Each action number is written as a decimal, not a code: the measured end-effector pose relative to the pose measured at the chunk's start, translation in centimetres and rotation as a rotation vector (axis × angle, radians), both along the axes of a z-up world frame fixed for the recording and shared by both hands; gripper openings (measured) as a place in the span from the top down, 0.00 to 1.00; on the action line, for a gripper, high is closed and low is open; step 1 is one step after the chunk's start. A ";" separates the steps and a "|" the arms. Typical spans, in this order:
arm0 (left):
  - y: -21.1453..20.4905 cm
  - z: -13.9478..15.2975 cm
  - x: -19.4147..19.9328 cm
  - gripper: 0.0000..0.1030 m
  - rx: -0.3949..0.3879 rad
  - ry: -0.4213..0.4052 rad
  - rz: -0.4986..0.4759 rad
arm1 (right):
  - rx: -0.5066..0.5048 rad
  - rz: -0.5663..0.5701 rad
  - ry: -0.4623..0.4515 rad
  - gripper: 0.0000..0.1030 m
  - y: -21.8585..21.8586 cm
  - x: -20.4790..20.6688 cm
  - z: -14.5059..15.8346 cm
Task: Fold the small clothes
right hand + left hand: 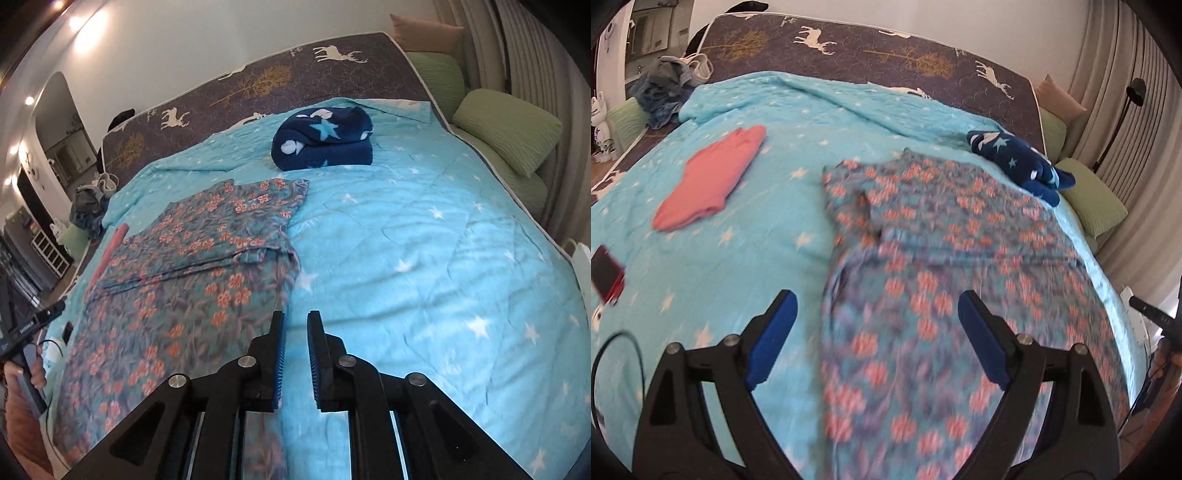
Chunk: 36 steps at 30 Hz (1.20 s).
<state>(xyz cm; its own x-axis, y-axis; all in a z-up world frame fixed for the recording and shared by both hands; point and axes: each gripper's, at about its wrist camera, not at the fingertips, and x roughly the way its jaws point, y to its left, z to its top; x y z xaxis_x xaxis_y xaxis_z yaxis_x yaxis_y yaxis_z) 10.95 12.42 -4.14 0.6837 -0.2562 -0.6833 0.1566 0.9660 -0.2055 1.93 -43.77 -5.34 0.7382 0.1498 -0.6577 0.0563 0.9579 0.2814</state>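
With my left hand-held gripper (877,314) spread wide and my right hand-held gripper (295,332) barely parted, both empty, I should pinch the floral garment (192,258), mid-bed, at its near corners for an even fold.

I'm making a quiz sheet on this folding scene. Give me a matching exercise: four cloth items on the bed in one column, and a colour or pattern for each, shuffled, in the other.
Items:
1. garment being folded
2. folded garment
3. rolled blanket
4. bedspread

Looks:
A. dark blue with pale stars
B. plain pink
C. light blue with white stars
D. teal with orange flowers

Pairs: 1-D, 2-B, 3-A, 4-C
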 end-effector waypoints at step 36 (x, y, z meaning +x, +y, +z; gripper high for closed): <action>2.6 -5.6 -19.1 0.13 -0.068 0.143 -0.088 | 0.282 0.114 0.126 0.51 1.1 -15.2 -7.1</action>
<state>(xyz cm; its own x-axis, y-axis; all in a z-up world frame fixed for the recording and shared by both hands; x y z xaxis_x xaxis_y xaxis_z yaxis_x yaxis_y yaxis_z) -8.15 15.05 -9.77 0.5539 -0.3600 -0.7507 0.2045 0.9329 -0.2965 -13.28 -42.71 -12.44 0.6220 0.4159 -0.6634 0.0047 0.8453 0.5343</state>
